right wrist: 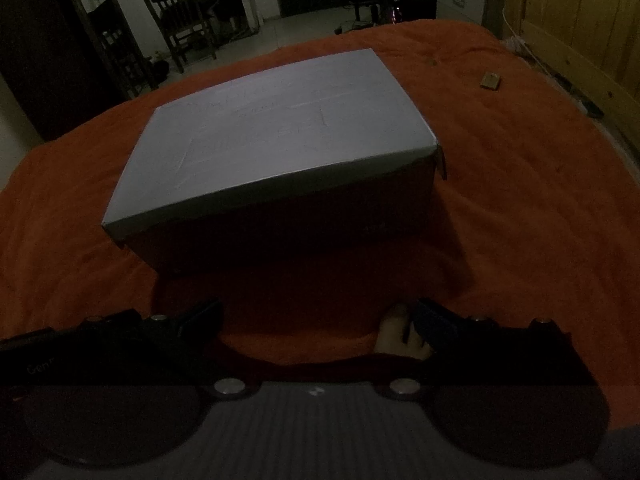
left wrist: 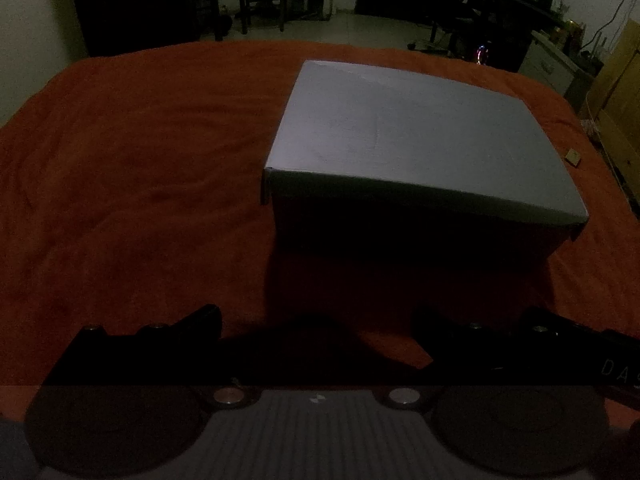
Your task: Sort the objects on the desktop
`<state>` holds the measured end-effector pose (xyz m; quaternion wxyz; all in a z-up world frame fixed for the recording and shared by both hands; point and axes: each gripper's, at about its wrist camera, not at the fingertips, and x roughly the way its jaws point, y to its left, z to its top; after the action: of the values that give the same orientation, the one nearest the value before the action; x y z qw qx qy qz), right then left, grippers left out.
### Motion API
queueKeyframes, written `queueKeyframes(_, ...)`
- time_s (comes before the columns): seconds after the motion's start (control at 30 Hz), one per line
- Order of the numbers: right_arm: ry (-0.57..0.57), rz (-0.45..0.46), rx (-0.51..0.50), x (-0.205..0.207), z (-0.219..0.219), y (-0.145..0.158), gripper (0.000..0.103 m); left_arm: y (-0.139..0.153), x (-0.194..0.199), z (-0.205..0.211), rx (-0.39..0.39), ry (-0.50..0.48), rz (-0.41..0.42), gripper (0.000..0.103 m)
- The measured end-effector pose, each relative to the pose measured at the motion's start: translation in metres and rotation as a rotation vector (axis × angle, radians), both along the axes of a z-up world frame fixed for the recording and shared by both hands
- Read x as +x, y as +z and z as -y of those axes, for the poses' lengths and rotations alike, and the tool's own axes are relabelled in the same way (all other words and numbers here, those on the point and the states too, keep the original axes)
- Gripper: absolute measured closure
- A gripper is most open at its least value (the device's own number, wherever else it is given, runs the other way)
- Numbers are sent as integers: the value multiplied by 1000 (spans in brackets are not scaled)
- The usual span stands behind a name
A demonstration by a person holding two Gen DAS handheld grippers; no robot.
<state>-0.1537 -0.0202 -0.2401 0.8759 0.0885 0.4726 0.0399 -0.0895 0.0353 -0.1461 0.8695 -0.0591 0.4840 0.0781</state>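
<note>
Ahead, closed grey box [left wrist: 416, 128] on orange cloth [left wrist: 132, 184]

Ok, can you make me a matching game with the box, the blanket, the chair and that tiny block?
Things:
1. box
2. blanket
3. chair
4. small block

Descriptions:
A. orange-red, spread under everything
B. grey lid, shut, in the middle
C. dark wood, on the floor beyond
D. tan, lying alone to the right of the box

Pairs: 1-B, 2-A, 3-C, 4-D

Dim wooden chair [right wrist: 182, 12] (perhaps a rocker) behind.
</note>
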Motion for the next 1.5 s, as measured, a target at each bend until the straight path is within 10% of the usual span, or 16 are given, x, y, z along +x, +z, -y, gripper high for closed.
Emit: queueKeyframes(1.5, -25, -15, 21, -1, -4, 0, 0, 0, -4, 5, -26, 29, -18, 1)
